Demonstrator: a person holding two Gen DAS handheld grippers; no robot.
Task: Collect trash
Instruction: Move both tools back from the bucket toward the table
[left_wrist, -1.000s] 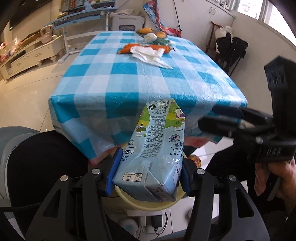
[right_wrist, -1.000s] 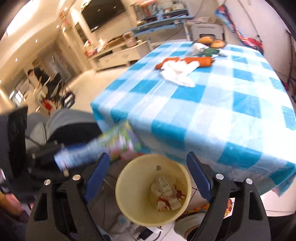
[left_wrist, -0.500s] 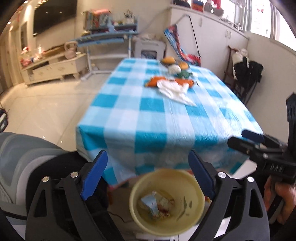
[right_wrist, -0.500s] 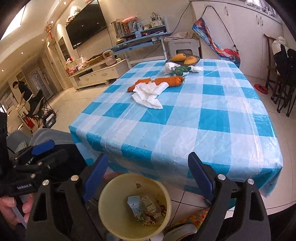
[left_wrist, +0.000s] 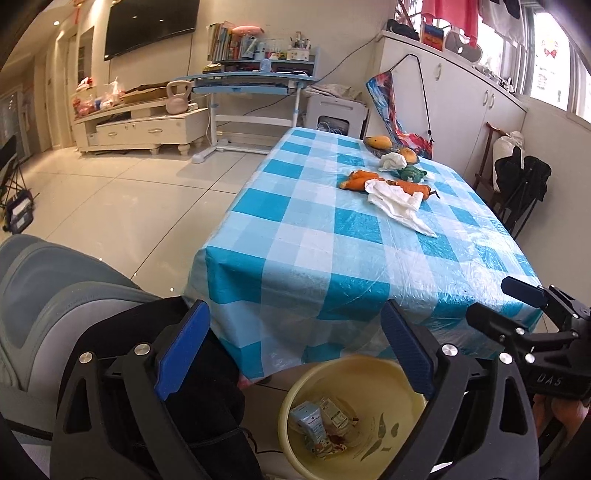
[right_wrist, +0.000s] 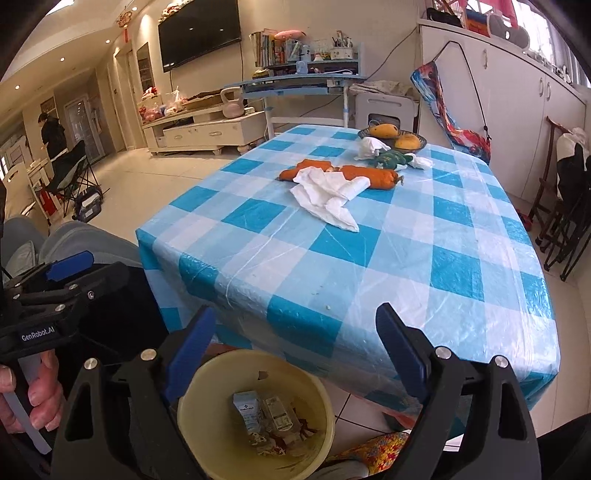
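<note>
Here, in the left wrist view, the left gripper (left_wrist: 295, 350) is hanging with its blue-padded fingers (left_wrist: 181, 350) spread wide apart and holding nothing. Just below and slightly right of its fingertips the yellow bin (left_wrist: 406, 406) is standing on the floor, and a milk carton (left_wrist: 308, 424) is lying inside it among other wrappers. Ahead of the fingers the checked table (left_wrist: 332, 258) is stretching away, with a crumpled white tissue (left_wrist: 397, 201) lying far ahead and to the right, touching the orange carrots (left_wrist: 356, 181) beyond it. The right gripper (left_wrist: 517, 314) is showing at the right edge, a hand gripping its handle.

In the right wrist view, the right gripper (right_wrist: 293, 343) is likewise standing open with empty fingers. The yellow bin (right_wrist: 207, 406) is sitting directly beneath, a little left of centre, with the milk carton (right_wrist: 247, 410) resting at its bottom. The white tissue (right_wrist: 328, 194) is lying well ahead on the checked table (right_wrist: 406, 266), draped against the carrots (right_wrist: 373, 171). Off to the left, the left gripper (right_wrist: 55, 280) is showing side-on, its fingers apart.
</note>
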